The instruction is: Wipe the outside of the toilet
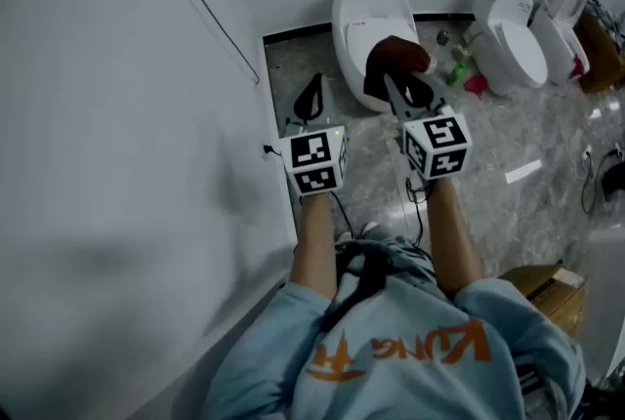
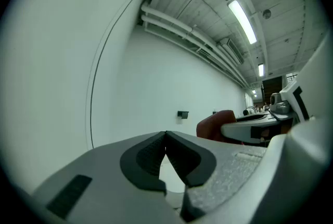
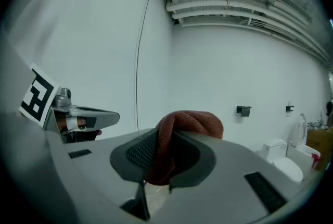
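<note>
1. Nearest us is our blue shirt [image 1: 391, 359].
2. The left tongs [image 2: 166, 139] are pinched together, tips touching, with nothing between them.
3. The right tongs [image 3: 164, 158] clamp a red-brown cloth [image 3: 190, 121], held over the front of the toilet [image 1: 371, 18], which stands against the wall [image 1: 117, 115].
4. We judge the wiping is only starting. Next, we press the cloth onto the outer shell and sweep.

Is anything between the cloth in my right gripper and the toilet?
Nothing visible. The cloth, clamped in the right gripper, overlaps the toilet in the head view. The small items stand on the floor to the toilet's right, off that path.
</note>
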A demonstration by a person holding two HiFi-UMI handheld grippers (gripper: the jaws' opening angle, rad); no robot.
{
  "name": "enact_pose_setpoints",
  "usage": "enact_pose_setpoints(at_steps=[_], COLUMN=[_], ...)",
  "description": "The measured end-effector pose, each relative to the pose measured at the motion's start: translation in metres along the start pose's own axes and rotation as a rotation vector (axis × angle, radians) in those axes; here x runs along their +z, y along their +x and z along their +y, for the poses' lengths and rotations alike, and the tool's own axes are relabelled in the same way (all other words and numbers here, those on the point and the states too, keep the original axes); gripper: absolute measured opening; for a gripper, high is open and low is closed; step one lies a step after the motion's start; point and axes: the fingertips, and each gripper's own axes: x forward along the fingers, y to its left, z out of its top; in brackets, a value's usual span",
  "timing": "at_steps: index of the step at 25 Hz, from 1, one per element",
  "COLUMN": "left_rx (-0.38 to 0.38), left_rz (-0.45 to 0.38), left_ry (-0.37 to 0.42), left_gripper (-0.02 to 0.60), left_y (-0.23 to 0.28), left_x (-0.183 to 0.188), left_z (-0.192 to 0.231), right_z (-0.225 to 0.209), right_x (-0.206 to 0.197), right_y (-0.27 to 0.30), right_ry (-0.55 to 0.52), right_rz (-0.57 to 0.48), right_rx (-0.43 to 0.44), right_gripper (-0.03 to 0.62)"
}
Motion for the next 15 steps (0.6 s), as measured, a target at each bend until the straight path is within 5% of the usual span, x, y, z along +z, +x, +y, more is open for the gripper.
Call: enact_pose_setpoints(at_steps=[15], left_rx=[0.027], left_rz=[0.019], left_ry=[-0.041], left_gripper=[-0.002], left_y=[0.011], left_x=[-0.016], left_z=[0.024], right_z=[-0.027], right_x=[-0.009], right_y=[-0.003], right_ry=[0.037], right_rz=[0.002], right_rx=[-0.083], right_gripper=[0.071])
